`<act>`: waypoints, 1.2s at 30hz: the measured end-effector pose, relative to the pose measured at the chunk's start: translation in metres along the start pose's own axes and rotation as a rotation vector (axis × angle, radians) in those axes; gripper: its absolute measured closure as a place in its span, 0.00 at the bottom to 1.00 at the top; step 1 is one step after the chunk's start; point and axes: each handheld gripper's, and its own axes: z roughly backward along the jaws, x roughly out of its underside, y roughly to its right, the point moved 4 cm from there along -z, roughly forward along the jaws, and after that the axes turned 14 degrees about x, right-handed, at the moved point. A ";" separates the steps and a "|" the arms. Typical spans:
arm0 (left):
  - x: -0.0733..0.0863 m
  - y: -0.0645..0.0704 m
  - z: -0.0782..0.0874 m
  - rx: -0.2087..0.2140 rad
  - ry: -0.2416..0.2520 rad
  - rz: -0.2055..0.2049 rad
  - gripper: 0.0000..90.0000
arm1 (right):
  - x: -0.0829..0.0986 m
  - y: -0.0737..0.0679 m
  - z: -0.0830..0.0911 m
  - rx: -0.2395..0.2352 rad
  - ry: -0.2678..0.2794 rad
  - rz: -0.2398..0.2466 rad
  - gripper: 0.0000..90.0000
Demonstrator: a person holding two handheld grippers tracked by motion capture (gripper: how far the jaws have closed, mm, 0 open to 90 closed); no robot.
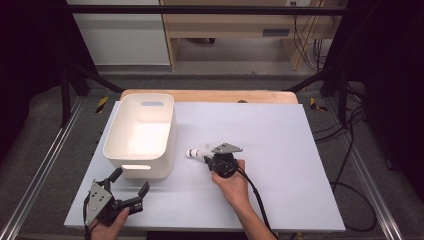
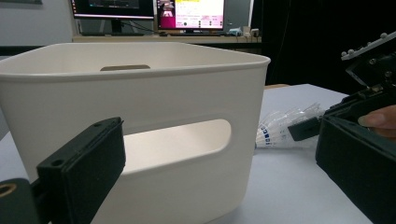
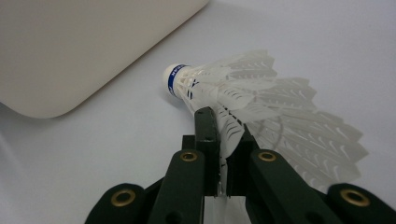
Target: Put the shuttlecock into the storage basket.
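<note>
- One shuttlecock (image 3: 233,93) was seen lying on its side on the white table (image 1: 280,130), just beside the near right corner of the white bin (image 1: 112,150), its cork tip with a blue band turned toward the bin.
- Its feather skirt was pinched between the nearly closed jaws of the right tool (image 3: 223,135); in the high view, the same tool (image 1: 209,159) was held low over the table.
- The step in hand was judged to be the grasp, made but not yet followed by a lift.
- A lift over the bin's rim and a release inside would be called for next, with light pressure so the feathers are not crushed.
- The left tool (image 1: 131,186) was held wide open and empty near the table's front left edge, facing the bin's handle slot.
- Small white lettering was noticed on the blue band, too blurred to be read.
</note>
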 end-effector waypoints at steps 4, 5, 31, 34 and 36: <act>0.001 0.000 0.000 0.001 -0.005 -0.004 0.02 | 0.000 0.004 0.002 -0.022 -0.004 -0.009 0.98; 0.001 -0.001 0.000 -0.002 0.000 0.002 0.02 | 0.000 0.004 0.001 -0.024 -0.004 -0.003 0.98; 0.001 0.000 0.000 0.000 -0.001 0.000 0.02 | -0.008 0.014 0.020 -0.054 0.031 0.046 0.99; 0.001 0.000 0.000 -0.002 0.001 0.003 0.02 | -0.010 0.017 0.021 -0.056 0.031 0.039 1.00; 0.001 0.000 0.000 -0.001 0.003 0.004 0.02 | -0.013 0.018 0.024 -0.057 0.039 0.041 1.00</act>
